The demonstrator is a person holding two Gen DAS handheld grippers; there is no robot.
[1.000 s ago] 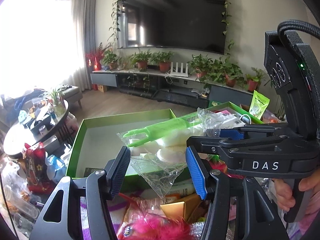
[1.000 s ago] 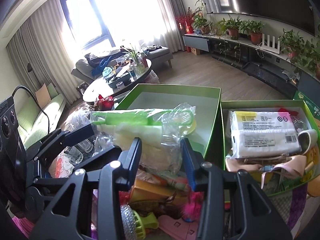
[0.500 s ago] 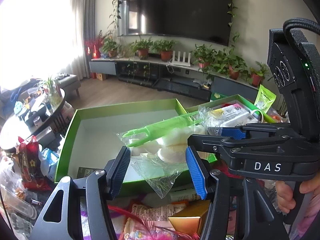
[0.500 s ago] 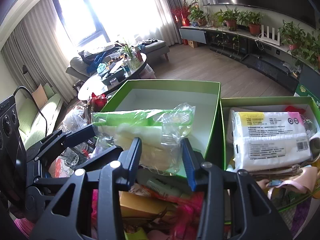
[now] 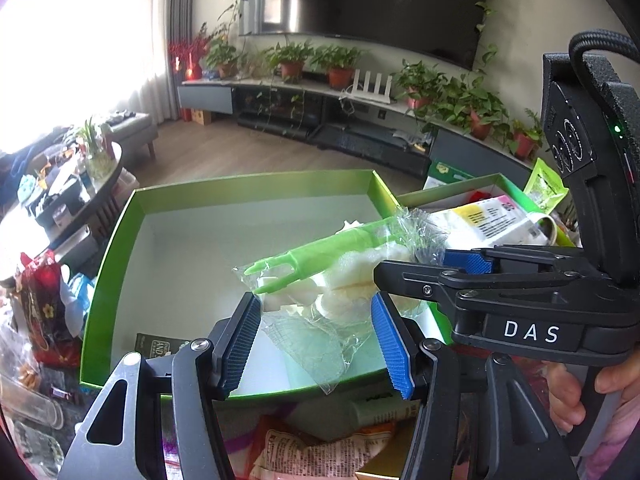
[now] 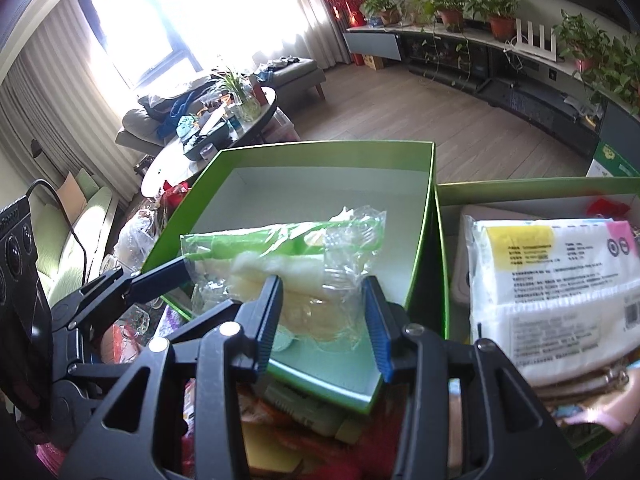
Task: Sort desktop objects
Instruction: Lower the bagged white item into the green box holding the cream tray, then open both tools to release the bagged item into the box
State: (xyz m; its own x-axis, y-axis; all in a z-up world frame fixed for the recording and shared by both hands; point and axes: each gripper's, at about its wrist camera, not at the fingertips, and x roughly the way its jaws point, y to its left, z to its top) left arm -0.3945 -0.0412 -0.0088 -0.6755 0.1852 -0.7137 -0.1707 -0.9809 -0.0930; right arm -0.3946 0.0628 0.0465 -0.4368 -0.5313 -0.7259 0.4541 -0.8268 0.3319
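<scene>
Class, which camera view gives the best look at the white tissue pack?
The right wrist view: the white tissue pack fills its right side, with the printed label visible. In the left wrist view the pack is small, distant and partly hidden behind the right claw.

I see sunlit curtained windows (image 6: 192, 12) at left, wood floor (image 6: 420, 112), and a far plant-lined TV console (image 5: 320, 108).

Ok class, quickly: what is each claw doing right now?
Left claw: closed on the clear bag.
Right claw: closed on the same bag.
</scene>
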